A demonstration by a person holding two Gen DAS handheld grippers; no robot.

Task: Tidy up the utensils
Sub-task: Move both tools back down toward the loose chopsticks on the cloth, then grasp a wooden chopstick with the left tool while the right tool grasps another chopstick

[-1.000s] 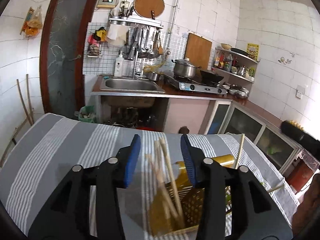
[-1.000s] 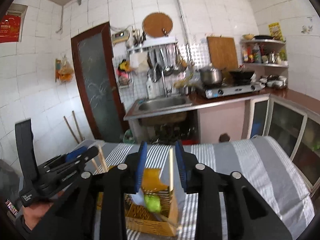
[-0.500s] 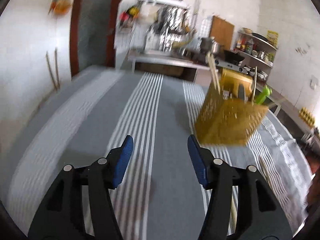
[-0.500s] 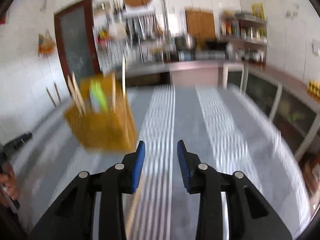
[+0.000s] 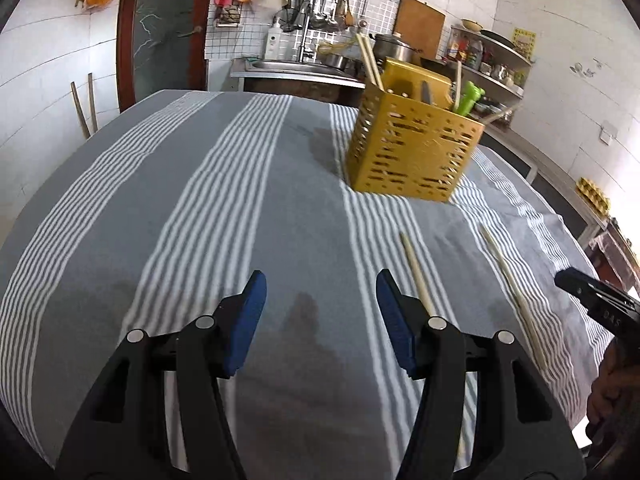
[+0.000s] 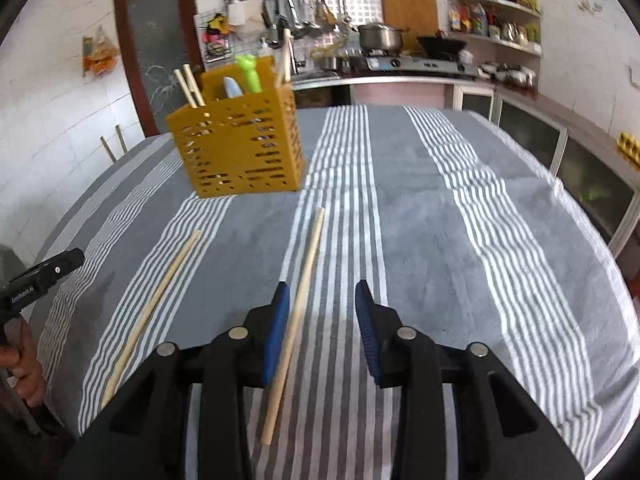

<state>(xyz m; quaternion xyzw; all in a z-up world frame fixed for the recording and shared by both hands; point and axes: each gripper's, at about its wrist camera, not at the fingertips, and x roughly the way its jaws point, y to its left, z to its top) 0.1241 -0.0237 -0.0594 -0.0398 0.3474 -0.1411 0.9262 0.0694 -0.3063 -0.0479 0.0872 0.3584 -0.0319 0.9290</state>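
Observation:
A yellow perforated utensil holder (image 5: 412, 152) stands on the striped cloth; it also shows in the right wrist view (image 6: 240, 148). It holds chopsticks, a green-handled utensil (image 6: 248, 74) and a pale blade. Two loose wooden chopsticks lie on the cloth: one (image 6: 298, 300) between my right gripper's jaws near the left finger, the other (image 6: 154, 306) further left. In the left wrist view they lie right of my gripper, one chopstick (image 5: 416, 276) beside the right finger, the other chopstick (image 5: 512, 292) further right. My left gripper (image 5: 318, 312) is open and empty. My right gripper (image 6: 322, 320) is open.
The table is covered with a grey, white-striped cloth (image 5: 200, 200). Behind it are a sink counter (image 5: 296, 66), a stove with a pot (image 6: 380, 38) and shelves. The other gripper's tip shows at the frame edge in each view, in the left wrist view (image 5: 592, 296).
Both grippers have dropped from above the holder to low over the cloth, pulled back toward the near edge. They have opened wider. Two chopsticks now lie on the cloth.

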